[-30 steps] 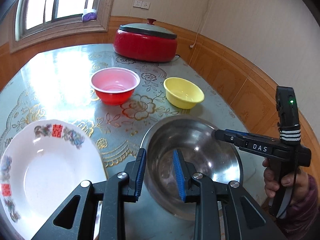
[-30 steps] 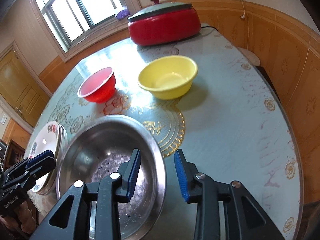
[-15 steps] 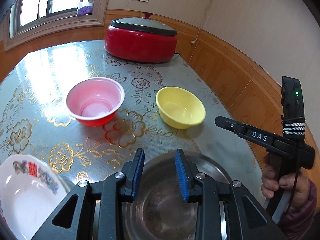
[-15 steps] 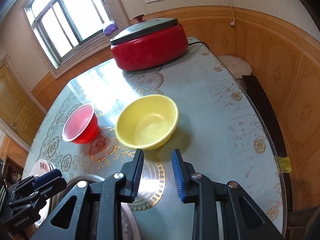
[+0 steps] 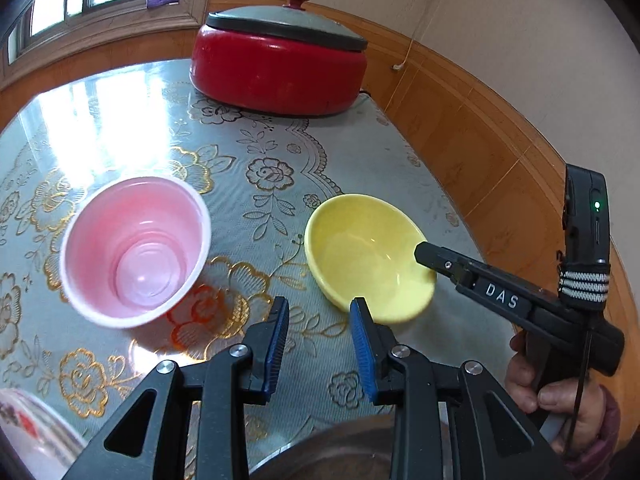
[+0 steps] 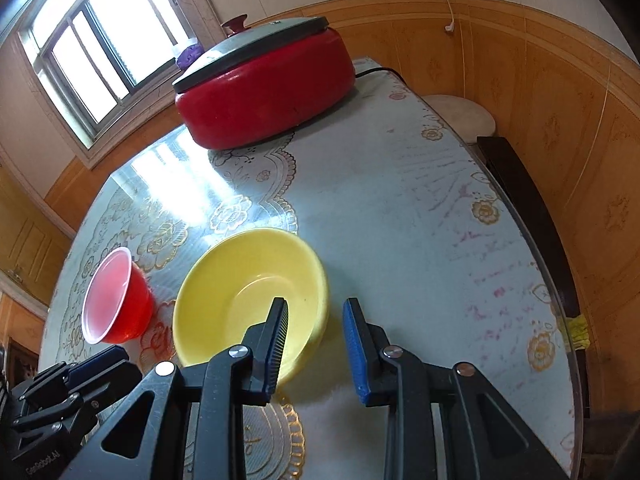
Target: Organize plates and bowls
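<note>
My right tongs (image 6: 314, 346) stood apart astride the yellow bowl's (image 6: 240, 284) near rim, red bowl (image 6: 116, 300) just beside it; left tongs (image 5: 320, 344) apart, empty. I judged deeper seating before squeezing best.

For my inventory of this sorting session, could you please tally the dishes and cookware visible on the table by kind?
Plastic bowls: 2, the red bowl and the yellow bowl
Steel bowls: 1, the steel bowl, only its rim showing
Patterned plates: 1, the patterned plate, partly out of view
Lidded cookers: 1, the red cooker
Total: 5
</note>
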A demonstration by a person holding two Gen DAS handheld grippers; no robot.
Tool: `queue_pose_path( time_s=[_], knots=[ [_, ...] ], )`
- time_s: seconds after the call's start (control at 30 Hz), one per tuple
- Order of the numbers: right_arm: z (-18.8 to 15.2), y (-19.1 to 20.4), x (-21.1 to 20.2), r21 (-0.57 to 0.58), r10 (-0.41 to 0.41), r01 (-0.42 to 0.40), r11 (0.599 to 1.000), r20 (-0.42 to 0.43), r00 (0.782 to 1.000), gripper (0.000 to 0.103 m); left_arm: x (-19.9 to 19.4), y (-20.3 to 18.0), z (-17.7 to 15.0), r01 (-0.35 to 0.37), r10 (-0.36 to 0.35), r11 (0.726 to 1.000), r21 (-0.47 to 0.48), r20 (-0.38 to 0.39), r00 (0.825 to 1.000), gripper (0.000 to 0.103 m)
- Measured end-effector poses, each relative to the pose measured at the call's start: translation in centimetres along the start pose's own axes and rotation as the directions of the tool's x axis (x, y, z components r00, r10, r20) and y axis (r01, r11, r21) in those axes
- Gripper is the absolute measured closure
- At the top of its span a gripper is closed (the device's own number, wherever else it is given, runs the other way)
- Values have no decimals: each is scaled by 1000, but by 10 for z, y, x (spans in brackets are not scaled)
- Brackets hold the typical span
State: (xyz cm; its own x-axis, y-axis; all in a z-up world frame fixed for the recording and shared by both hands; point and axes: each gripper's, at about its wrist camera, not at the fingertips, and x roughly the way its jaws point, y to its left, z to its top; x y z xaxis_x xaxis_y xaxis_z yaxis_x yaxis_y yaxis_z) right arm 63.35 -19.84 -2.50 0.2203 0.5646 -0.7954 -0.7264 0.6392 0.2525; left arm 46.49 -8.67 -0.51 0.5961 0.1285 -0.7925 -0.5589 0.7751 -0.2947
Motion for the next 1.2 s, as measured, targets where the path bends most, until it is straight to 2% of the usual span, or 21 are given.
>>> queue_pose_path(
  time_s=[0.17,0.27,0.3,0.33,0.37,0.53,0.87,1.2],
  knots=[
    [4,-1,19,-21,-1,1,1000,-31,1000,92,30,-2,16,-11,11,1000,-14,-49,999,71],
    [2,2,24,-51,-5,4,999,-25,1000,94,47,-3,23,1,-4,1000,-31,-92,996,72],
    [2,2,25,-53,-7,6,999,-26,1000,95,52,-4,24,0,-3,999,-32,-102,995,74],
    [2,2,26,-55,-1,-1,999,-27,1000,95,56,-5,24,-1,-1,1000,-22,-111,994,82],
    [2,2,26,-56,0,-1,998,-27,1000,94,59,-6,24,-10,9,1000,-11,-113,994,84],
    [1,1,24,-48,1,-2,999,-25,1000,95,59,-8,20,-14,15,1000,7,-101,995,85],
    [-2,6,-12,-35,59,-58,998,26,998,95,21,-19,9,-10,12,999,41,-30,999,85],
    [-22,33,-63,-101,106,-97,990,82,991,95,-43,-23,-21,-3,-1,997,79,63,998,85]
  ],
)
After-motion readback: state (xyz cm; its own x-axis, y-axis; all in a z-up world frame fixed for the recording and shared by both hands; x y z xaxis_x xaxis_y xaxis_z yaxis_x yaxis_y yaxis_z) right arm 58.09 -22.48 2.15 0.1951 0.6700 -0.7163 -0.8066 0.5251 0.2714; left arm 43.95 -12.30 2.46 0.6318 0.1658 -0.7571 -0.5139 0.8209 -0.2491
